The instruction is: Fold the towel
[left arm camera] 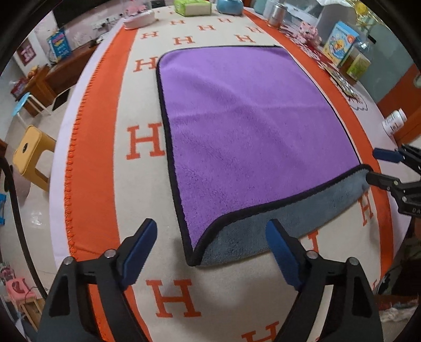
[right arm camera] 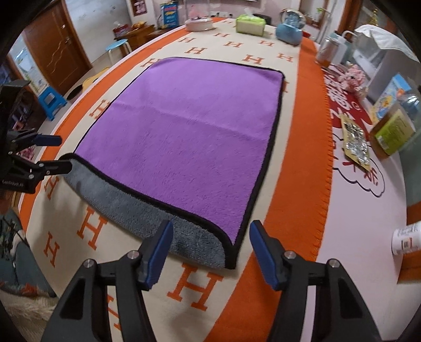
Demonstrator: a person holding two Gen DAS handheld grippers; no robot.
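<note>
A purple towel (left arm camera: 244,126) with a black hem and a grey underside lies on the table; it also shows in the right wrist view (right arm camera: 189,136). It lies folded over, with a grey strip (left arm camera: 284,226) showing along its near edge. My left gripper (left arm camera: 211,244) is open just above the towel's near left corner. My right gripper (right arm camera: 210,244) is open just above the near right corner. Each gripper shows at the side of the other's view, the right one (left arm camera: 379,167) and the left one (right arm camera: 60,154), both open beside a towel corner.
The table has a cream and orange cloth with H letters (left arm camera: 147,142). A tissue box (right arm camera: 250,23), a blue pot (right arm camera: 288,31) and a white dish (right arm camera: 198,23) stand at the far end. Boxes and jars (right arm camera: 392,131) line the right side. A white bottle (right arm camera: 406,238) lies near right. Stools (left arm camera: 31,152) stand left of the table.
</note>
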